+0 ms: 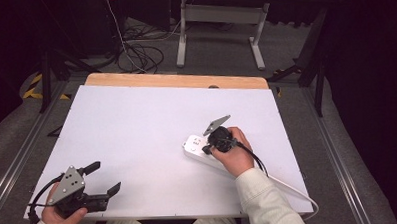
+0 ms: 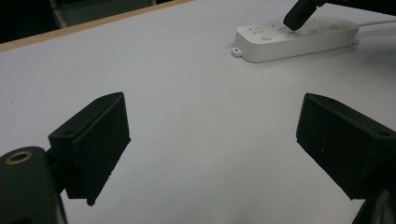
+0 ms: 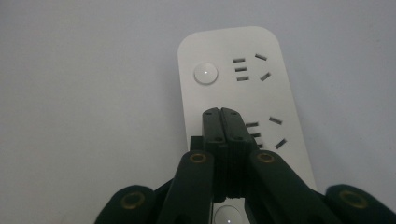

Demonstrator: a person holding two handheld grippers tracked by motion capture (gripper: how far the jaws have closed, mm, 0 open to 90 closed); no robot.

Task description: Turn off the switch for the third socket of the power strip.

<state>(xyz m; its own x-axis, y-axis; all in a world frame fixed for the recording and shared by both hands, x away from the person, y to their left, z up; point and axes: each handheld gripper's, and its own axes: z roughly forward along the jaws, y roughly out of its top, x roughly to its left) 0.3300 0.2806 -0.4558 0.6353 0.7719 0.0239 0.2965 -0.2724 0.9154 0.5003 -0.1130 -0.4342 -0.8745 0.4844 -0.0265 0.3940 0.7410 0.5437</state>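
Observation:
A white power strip point(image 1: 197, 148) lies on the white table top point(image 1: 152, 128) right of centre, its white cord running off toward the near right edge. My right gripper point(image 1: 206, 150) points down at it, jaws shut together with nothing between them, tips point(image 3: 221, 112) over or on the strip's top face point(image 3: 280, 102) beside a socket. One round button point(image 3: 205, 73) sits ahead of the tips and another point(image 3: 228, 215) shows under the jaws. My left gripper point(image 1: 104, 178) rests at the near left edge, open and empty; the left gripper view has the power strip point(image 2: 299, 38) far off.
The wooden far edge of the table point(image 1: 175, 81) shows beyond the white top. Behind it on the floor are cables point(image 1: 139, 49) and the white frame of another table point(image 1: 218, 26). A metal rail point(image 1: 18, 158) runs along the left.

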